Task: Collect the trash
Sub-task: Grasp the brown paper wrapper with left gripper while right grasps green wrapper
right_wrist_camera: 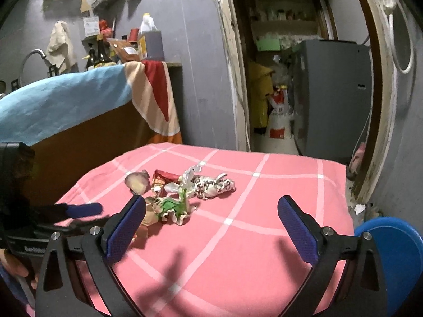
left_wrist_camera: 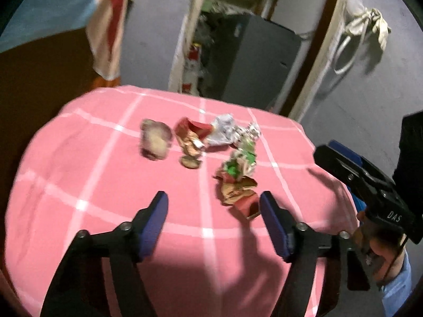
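Note:
Several pieces of trash lie clustered on a table under a pink checked cloth (left_wrist_camera: 105, 185): a brownish scrap (left_wrist_camera: 154, 140), a red-and-gold wrapper (left_wrist_camera: 190, 134), crumpled white paper (left_wrist_camera: 223, 129), a green-and-white wrapper (left_wrist_camera: 240, 161) and a gold-red wrapper (left_wrist_camera: 238, 195). My left gripper (left_wrist_camera: 213, 200) is open just short of the pile; the gold-red wrapper sits close by its right finger, untouched. In the right wrist view, my right gripper (right_wrist_camera: 211, 203) stands wide open over the cloth (right_wrist_camera: 264, 237), nearer than the green wrapper (right_wrist_camera: 171, 207) and a black-and-white wrapper (right_wrist_camera: 214, 186).
A blue round stool or tub (right_wrist_camera: 391, 253) stands off the table's right corner. Beyond the far edge, a doorway holds a grey appliance (right_wrist_camera: 333, 92) and a white sack (right_wrist_camera: 280, 126). A wooden counter draped with a striped towel (right_wrist_camera: 66, 97) flanks the left.

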